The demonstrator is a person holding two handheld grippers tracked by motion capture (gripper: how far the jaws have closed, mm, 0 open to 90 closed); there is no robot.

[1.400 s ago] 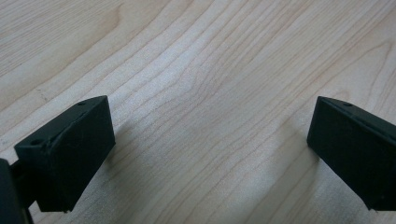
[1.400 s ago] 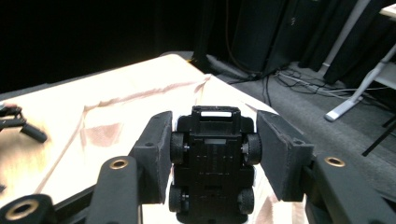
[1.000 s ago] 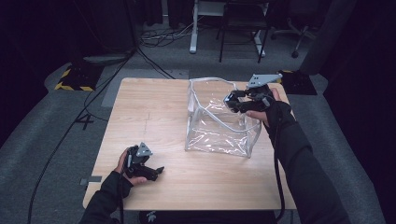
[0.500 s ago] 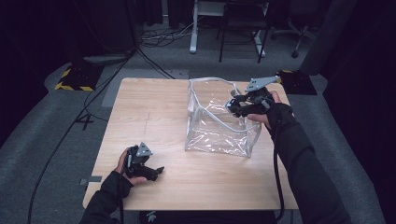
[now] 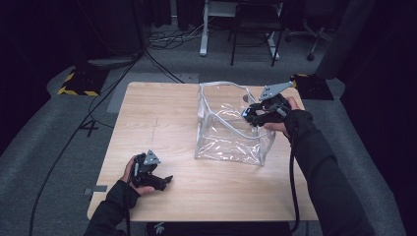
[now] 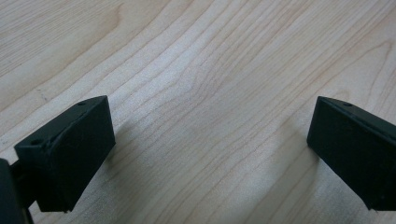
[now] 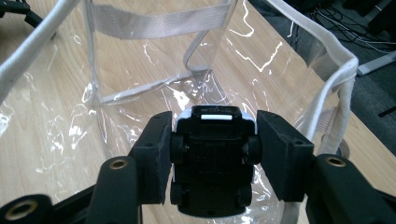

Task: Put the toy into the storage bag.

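Pinching a small black toy car (image 7: 212, 161) by its sides, underside and wheels toward the camera, the right gripper (image 7: 212, 154) had its jaws clamped on it at centre-bottom of the right gripper view. Behind the car: a clear plastic tote bag with white webbing trim (image 7: 140, 56), open top. In the high view, right gripper (image 5: 255, 117) sat over the bag's (image 5: 231, 142) right rim, right of centre frame. Left gripper (image 6: 205, 154) jaws spread wide, nothing between them, resting low over the light wooden table (image 6: 196, 70); high view put it at lower left (image 5: 158, 181), well apart from the bag.
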